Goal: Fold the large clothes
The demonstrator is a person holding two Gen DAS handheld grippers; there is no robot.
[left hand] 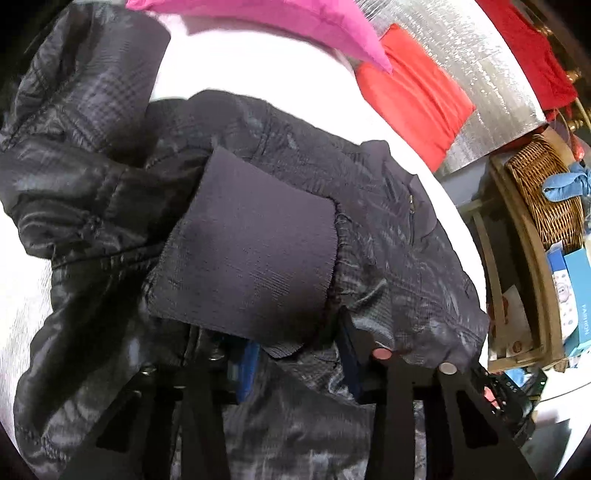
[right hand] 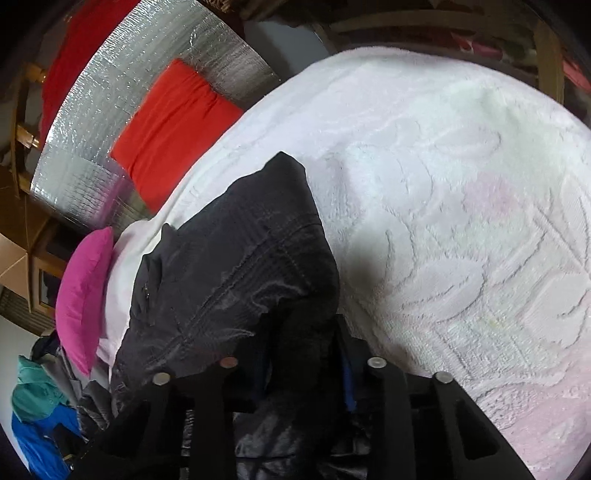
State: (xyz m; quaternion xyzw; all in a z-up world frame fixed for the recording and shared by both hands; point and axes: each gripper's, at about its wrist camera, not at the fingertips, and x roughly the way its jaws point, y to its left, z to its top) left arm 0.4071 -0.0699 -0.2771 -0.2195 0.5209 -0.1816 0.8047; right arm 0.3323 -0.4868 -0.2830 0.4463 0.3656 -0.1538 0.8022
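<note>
A dark, shiny quilted jacket [left hand: 92,192] lies bunched on a white fleece blanket [left hand: 258,66]. Its ribbed knit cuff [left hand: 251,251] hangs in front of my left gripper [left hand: 299,365], which is shut on the jacket fabric; the fingers are mostly covered by cloth. In the right wrist view the jacket [right hand: 236,266] rises in a peak from my right gripper [right hand: 303,369], which is shut on another part of it, above the blanket [right hand: 461,192].
A pink cushion [left hand: 295,26] [right hand: 83,295] and a folded red garment [left hand: 413,92] [right hand: 177,129] lie by a silver foil mat [right hand: 122,96]. A wicker basket [left hand: 543,192] sits on a wooden shelf at the right. A pile of blue and teal clothes [right hand: 33,417] lies at the left.
</note>
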